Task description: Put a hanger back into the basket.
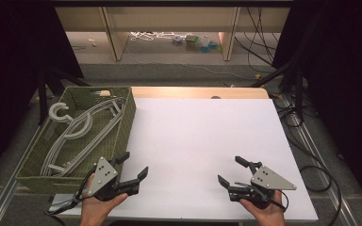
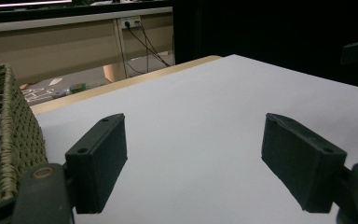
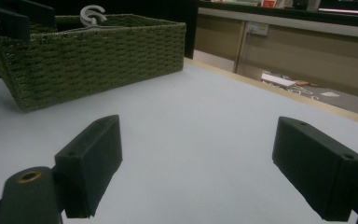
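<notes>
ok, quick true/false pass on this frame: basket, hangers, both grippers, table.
1. The grey hangers lie inside the green woven basket. True.
2. The left gripper is shut on a hanger. False: its jaws stand open with nothing between them, over the white table.
3. The basket sits at the table's right side in the high view. False: it is at the left.
4. The right gripper is open and holds nothing. True.
5. A hanger lies on the table between the two grippers. False: that stretch of table is bare.
</notes>
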